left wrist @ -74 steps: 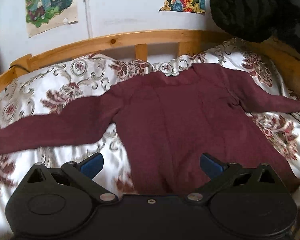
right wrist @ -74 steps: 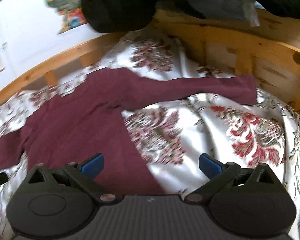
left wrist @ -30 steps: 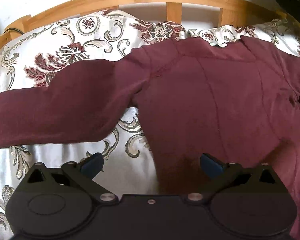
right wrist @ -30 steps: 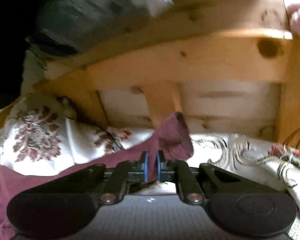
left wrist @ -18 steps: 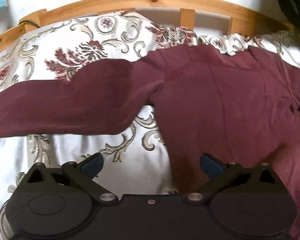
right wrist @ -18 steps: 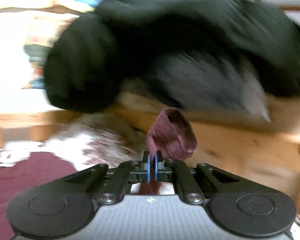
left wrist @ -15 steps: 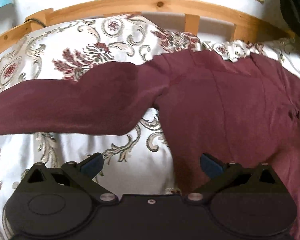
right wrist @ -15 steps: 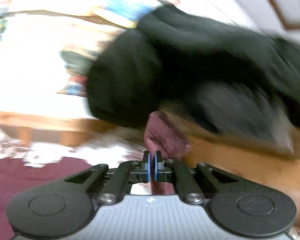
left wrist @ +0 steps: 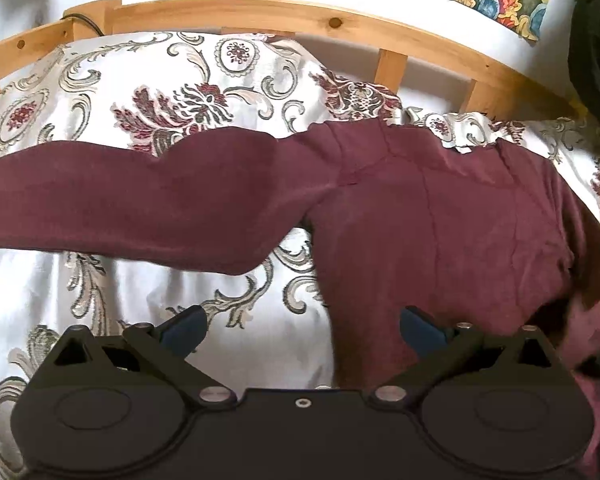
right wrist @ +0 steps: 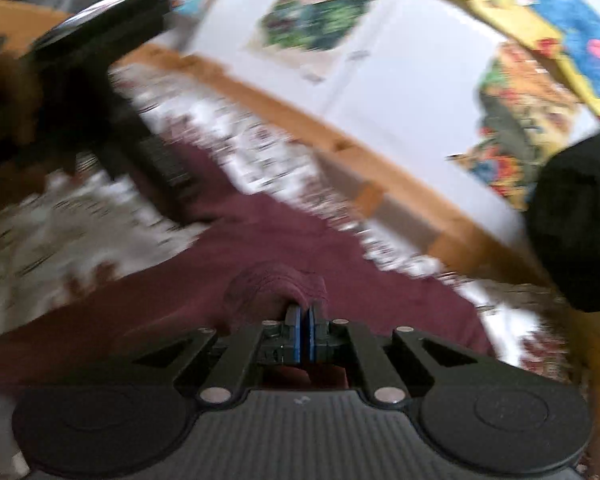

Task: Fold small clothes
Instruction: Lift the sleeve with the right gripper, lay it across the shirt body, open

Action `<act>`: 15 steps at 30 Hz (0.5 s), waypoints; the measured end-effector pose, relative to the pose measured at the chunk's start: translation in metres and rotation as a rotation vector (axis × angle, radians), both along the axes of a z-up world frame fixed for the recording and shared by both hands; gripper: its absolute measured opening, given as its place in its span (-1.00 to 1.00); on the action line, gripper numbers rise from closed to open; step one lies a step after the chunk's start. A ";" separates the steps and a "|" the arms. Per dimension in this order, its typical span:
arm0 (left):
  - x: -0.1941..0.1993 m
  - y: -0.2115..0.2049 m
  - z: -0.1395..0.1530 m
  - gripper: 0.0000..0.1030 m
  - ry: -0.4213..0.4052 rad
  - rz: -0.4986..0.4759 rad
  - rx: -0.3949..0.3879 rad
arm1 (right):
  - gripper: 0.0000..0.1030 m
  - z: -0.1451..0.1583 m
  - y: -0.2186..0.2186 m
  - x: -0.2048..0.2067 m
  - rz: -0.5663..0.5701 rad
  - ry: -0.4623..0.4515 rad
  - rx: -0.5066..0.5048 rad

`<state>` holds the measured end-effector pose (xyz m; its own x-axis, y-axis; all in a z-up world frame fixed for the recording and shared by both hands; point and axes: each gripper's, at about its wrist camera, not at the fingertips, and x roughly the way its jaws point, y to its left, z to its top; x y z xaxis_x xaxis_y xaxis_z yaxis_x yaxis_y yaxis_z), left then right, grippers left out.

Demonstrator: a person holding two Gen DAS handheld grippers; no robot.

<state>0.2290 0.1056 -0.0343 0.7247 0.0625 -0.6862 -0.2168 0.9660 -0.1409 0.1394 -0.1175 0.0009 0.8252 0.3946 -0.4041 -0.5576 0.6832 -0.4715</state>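
Observation:
A maroon long-sleeved top lies spread on a floral bedspread. Its left sleeve stretches out flat to the left. My left gripper is open and empty, hovering over the top's lower left edge. My right gripper is shut on the right sleeve's cuff and holds it over the top's body. The lifted right sleeve shows at the right edge of the left wrist view. The right wrist view is blurred.
A wooden bed rail curves round the far side of the bed. Posters hang on the white wall behind. A black bundle of clothing sits at the far right. The left gripper's body shows in the right wrist view.
My right gripper shut on the right sleeve's cuff, lifted it and swung it left over the top's body. My left gripper drifted left, still open.

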 end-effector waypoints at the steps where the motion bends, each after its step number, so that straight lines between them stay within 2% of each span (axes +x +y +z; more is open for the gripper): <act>1: 0.000 0.000 0.000 0.99 -0.002 -0.004 -0.004 | -0.91 -0.005 -0.001 -0.008 0.024 0.021 -0.018; 3: 0.000 -0.001 0.000 0.99 -0.008 -0.014 -0.011 | -0.90 -0.013 0.004 -0.017 0.064 0.049 -0.045; 6: 0.000 -0.002 0.001 0.99 -0.016 -0.021 -0.020 | -0.75 -0.016 0.007 -0.014 0.114 0.115 -0.060; 8: -0.001 -0.001 0.001 0.99 -0.021 -0.026 -0.027 | -0.22 -0.017 0.010 -0.011 0.143 0.171 -0.064; 10: 0.000 -0.001 0.001 0.99 -0.030 -0.037 -0.038 | 0.09 -0.017 0.006 -0.014 0.163 0.202 -0.064; 13: 0.003 -0.003 -0.001 0.99 -0.037 -0.060 -0.060 | 0.19 -0.007 -0.003 -0.019 0.176 0.265 -0.036; 15: 0.005 -0.007 -0.002 0.99 -0.042 -0.080 -0.073 | 0.28 0.001 -0.014 -0.019 0.152 0.285 0.019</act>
